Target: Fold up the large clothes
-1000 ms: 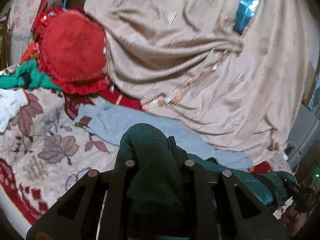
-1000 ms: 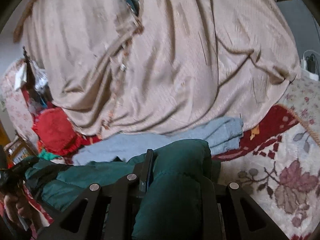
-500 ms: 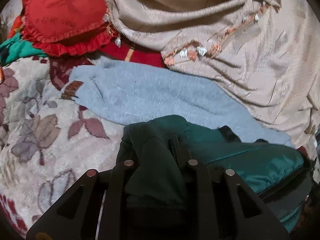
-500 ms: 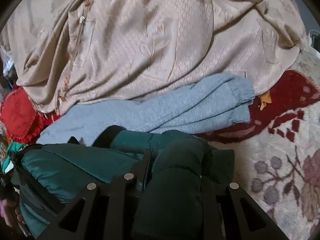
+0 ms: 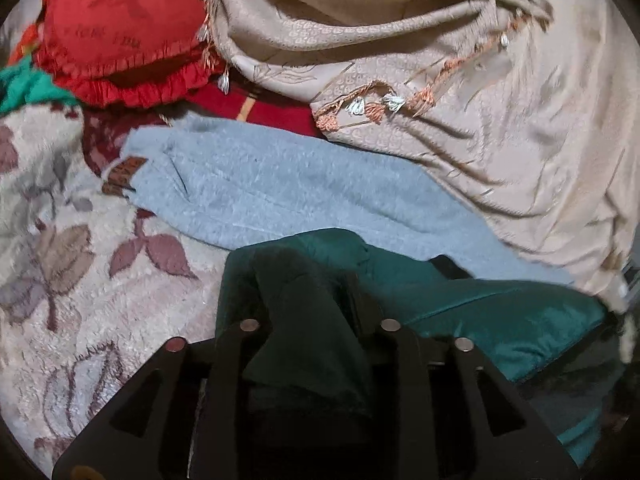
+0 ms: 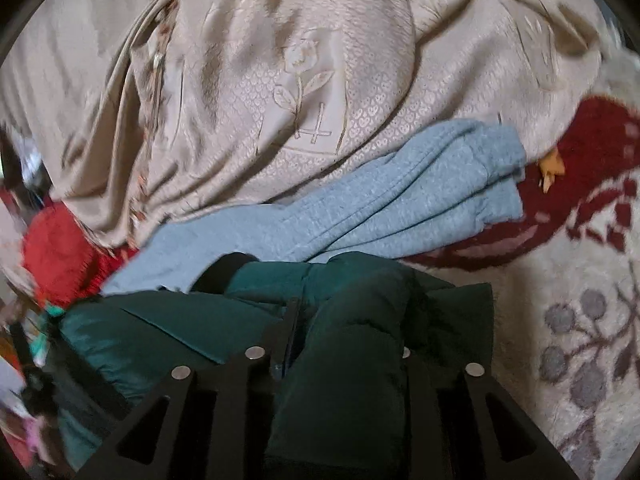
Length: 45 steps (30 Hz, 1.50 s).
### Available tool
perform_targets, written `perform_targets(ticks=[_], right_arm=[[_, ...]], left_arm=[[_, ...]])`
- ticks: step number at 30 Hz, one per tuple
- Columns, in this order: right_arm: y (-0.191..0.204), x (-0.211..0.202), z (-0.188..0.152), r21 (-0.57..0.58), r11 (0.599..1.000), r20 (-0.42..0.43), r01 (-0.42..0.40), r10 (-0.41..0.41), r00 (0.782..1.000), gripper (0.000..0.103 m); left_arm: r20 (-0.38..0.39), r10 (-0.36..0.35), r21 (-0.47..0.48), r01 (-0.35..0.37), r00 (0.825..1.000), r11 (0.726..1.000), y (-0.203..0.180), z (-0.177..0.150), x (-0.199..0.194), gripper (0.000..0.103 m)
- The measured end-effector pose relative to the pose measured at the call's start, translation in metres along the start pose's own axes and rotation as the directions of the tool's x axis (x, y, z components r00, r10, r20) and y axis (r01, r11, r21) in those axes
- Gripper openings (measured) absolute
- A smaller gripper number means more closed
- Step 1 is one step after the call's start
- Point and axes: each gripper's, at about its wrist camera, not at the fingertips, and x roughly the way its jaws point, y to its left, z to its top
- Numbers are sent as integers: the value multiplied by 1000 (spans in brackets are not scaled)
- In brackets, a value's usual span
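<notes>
The dark green jacket [image 5: 500, 320] lay on the floral blanket [image 5: 60, 280], its far edge overlapping the light blue garment [image 5: 280, 188]. My left fingers [image 5: 312, 312] had a bunched fold of the jacket between them and were opening. My right fingers [image 6: 348, 320] also had a thick jacket fold between them and were opening; whether either pair's pads pressed on it I could not tell. Beyond the blue garment sat a beige embroidered cloth [image 6: 280, 80]; a red frilled cushion [image 5: 120, 32] lay off to the left.
</notes>
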Motion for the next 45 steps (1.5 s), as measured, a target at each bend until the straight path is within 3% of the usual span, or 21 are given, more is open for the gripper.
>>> perform_targets(ticks=[2, 4, 5, 6, 7, 8, 13, 16, 19, 25, 29, 31, 34, 37, 41, 45], right_arm=[[-6, -12, 8, 87, 995, -45, -57, 61, 997, 34], [-8, -31, 11, 134, 985, -30, -112, 117, 993, 41], [-8, -43, 11, 152, 979, -7, -138, 140, 990, 45], [-9, -56, 9, 157, 976, 12, -154, 154, 988, 56], [-8, -69, 6, 150, 977, 31, -155, 152, 988, 75], [-5, -82, 2, 129, 981, 52, -145, 139, 989, 82], [22, -113, -24, -84, 996, 107, -23, 32, 994, 82], [50, -94, -33, -247, 968, 48, 42, -31, 998, 82], [70, -68, -27, -334, 939, 4, 82, -86, 996, 82], [78, -3, 28, -246, 965, -105, 92, -121, 987, 82], [76, 45, 46, -227, 969, -205, 97, -146, 968, 82], [72, 63, 43, -262, 959, -239, 111, -176, 955, 82], [63, 79, 35, -310, 941, -235, 136, -214, 948, 83], [55, 86, 30, -313, 940, -212, 138, -211, 954, 86], [50, 97, 29, -304, 938, -187, 165, -229, 955, 88], [45, 100, 34, -277, 950, -198, 144, -204, 959, 88]], left_arm=[[-46, -42, -28, 41, 998, 999, 6, 6, -6, 34], [-89, -127, -64, 122, 988, 990, 12, 10, -18, 55], [-101, -163, -75, 156, 981, 985, 14, 11, -24, 60], [-108, -207, -82, 199, 972, 977, 19, 13, -37, 69], [-106, -222, -78, 214, 969, 974, 21, 14, -46, 78], [-87, -227, -66, 221, 970, 973, 25, 15, -61, 80], [33, -190, 6, 190, 981, 982, 35, 8, -115, 80], [31, -148, 105, 144, 989, 984, 16, -3, -116, 79], [7, -91, 256, 86, 996, 963, -23, -10, -101, 79], [35, 27, 401, -39, 999, 915, -84, 24, -50, 79], [39, 140, 443, -143, 989, 885, -94, 47, -3, 80], [1, 184, 427, -167, 983, 889, -87, 45, 20, 80], [-72, 215, 388, -171, 974, 906, -71, 31, 48, 80], [-65, 228, 375, -188, 971, 908, -69, 23, 61, 81], [-63, 295, 415, -244, 953, 877, -78, 16, 80, 83], [-89, 331, 428, -264, 939, 864, -80, 16, 95, 85]])
